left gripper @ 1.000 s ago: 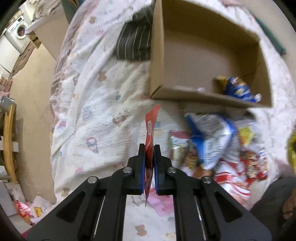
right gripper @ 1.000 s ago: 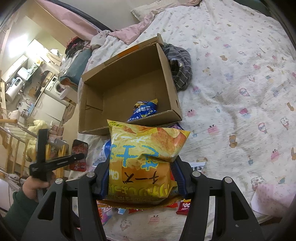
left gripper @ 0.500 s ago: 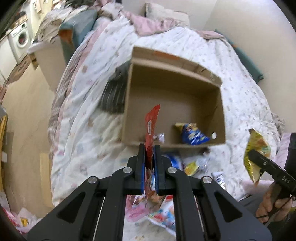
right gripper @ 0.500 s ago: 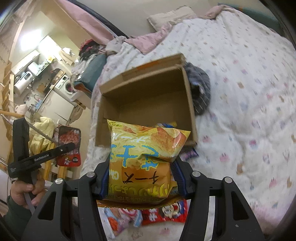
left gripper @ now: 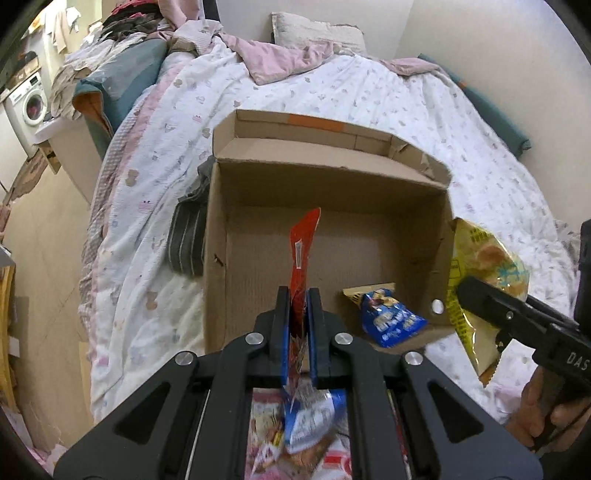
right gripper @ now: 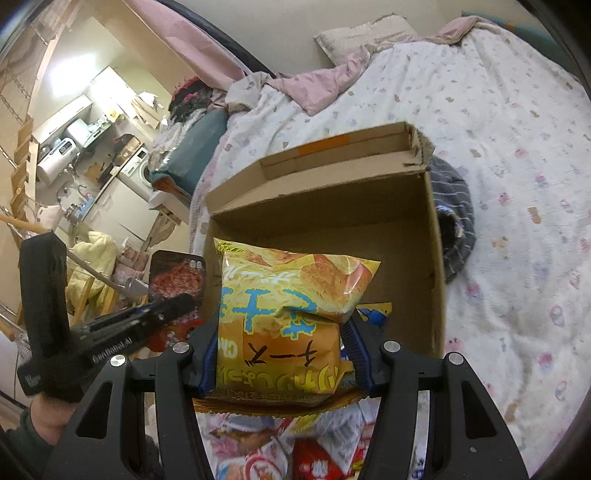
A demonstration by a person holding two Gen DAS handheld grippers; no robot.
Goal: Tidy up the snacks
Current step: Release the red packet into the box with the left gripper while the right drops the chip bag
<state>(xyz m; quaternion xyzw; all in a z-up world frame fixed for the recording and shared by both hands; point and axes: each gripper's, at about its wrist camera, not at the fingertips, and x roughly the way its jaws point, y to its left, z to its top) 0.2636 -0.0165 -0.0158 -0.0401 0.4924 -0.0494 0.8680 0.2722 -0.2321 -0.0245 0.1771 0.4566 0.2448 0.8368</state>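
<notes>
An open cardboard box (left gripper: 332,236) (right gripper: 424,236) lies on the bed with a blue snack bag (left gripper: 391,319) in its near right corner. My left gripper (left gripper: 298,295) is shut on a thin red snack packet (left gripper: 303,251), held edge-on over the box's near wall. My right gripper (right gripper: 282,332) is shut on a puffy yellow chip bag (right gripper: 288,302), held in front of the box's near wall. That yellow bag (left gripper: 476,280) also shows at the box's right side in the left wrist view. The red packet (right gripper: 177,273) appears left of the box in the right wrist view.
Several loose snack packets (left gripper: 299,424) (right gripper: 295,450) lie on the bed below both grippers. A dark striped cloth (left gripper: 188,236) sits against the box's side. A pink blanket (left gripper: 280,55) and a pillow (left gripper: 314,29) lie at the head of the patterned bedspread (left gripper: 147,206).
Both grippers rose and drew back from the snack pile, bringing the whole box into view. The red packet and the yellow bag stay gripped and now sit close to the box's near edge.
</notes>
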